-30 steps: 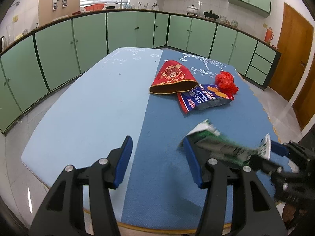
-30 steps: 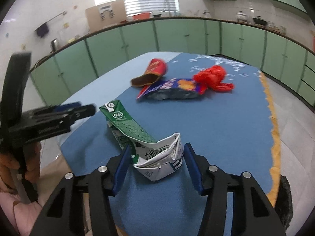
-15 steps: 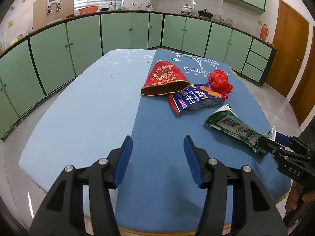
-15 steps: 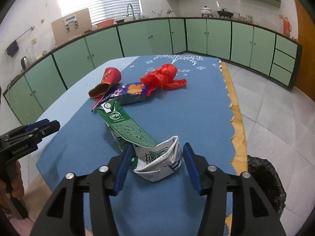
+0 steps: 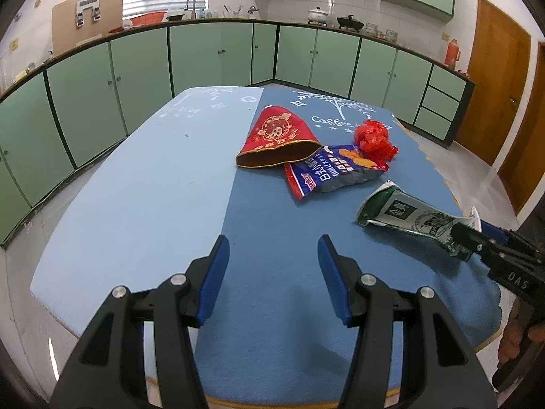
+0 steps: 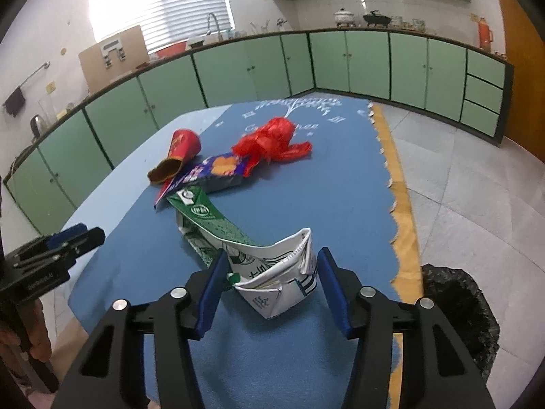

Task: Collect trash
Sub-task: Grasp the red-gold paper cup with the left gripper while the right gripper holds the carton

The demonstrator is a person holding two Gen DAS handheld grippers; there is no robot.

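My right gripper (image 6: 270, 262) is shut on the white bottom end of a crushed green-and-white milk carton (image 6: 211, 218), which hangs just above the blue table mat (image 6: 340, 204). In the left wrist view the carton (image 5: 405, 211) sticks out leftward from the right gripper (image 5: 473, 235) at the table's right edge. My left gripper (image 5: 272, 248) stands open over the near part of the mat with nothing between its fingers. Farther back lie a red paper cup (image 5: 279, 136) on its side, a blue snack bag (image 5: 333, 170) and a crumpled red plastic bag (image 5: 373, 138).
A bin lined with a black bag (image 6: 456, 303) stands on the tiled floor off the table's right side, close to my right gripper. Green kitchen cabinets (image 5: 221, 54) run around the room. A person's hand (image 5: 517, 344) holds the right gripper's handle.
The right gripper carried the carton to the right, away from the left gripper's fingers and toward the table's right edge, rolling as it went. The left gripper stayed nearly still.
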